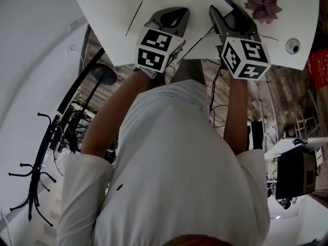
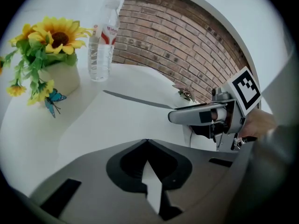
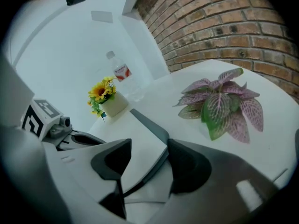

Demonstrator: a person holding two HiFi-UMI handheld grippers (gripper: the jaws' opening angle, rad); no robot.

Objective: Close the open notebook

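The notebook (image 3: pixel 140 129) is laid open on the white table (image 2: pixel 93 120), right in front of the person, w/ a white page up and a dark cover edge showing along one side. Its near edge is framed by the R gripper (image 3: pixel 149 146). The jaws are held wide apart w/ the page edge btw them, but nothing is squeezed yet, as far as can be seen. The L gripper (image 2: pixel 147 141) is held just beside the page's left side, tips pressed together, w/ nothing caught in them.

What could go wrong:
- Only one thin page might be pinched, not the cover, so the page could be bent or torn when lifted.
- The notebook could be pushed along the smooth table if the jaws are shoved in too low.
- The closing flap could be blocked by the L gripper if it is not moved away.
- The leafy plant (image 3: pixel 224 106) is near on the right & could be bumped.

Counted: 1 notebook, 2 grippers, 1 table, 1 sunflower pot (image 2: pixel 53 55), 1 water bottle (image 2: pixel 100 48), 1 blue toy butterfly (image 2: pixel 53 99), 1 leafy plant
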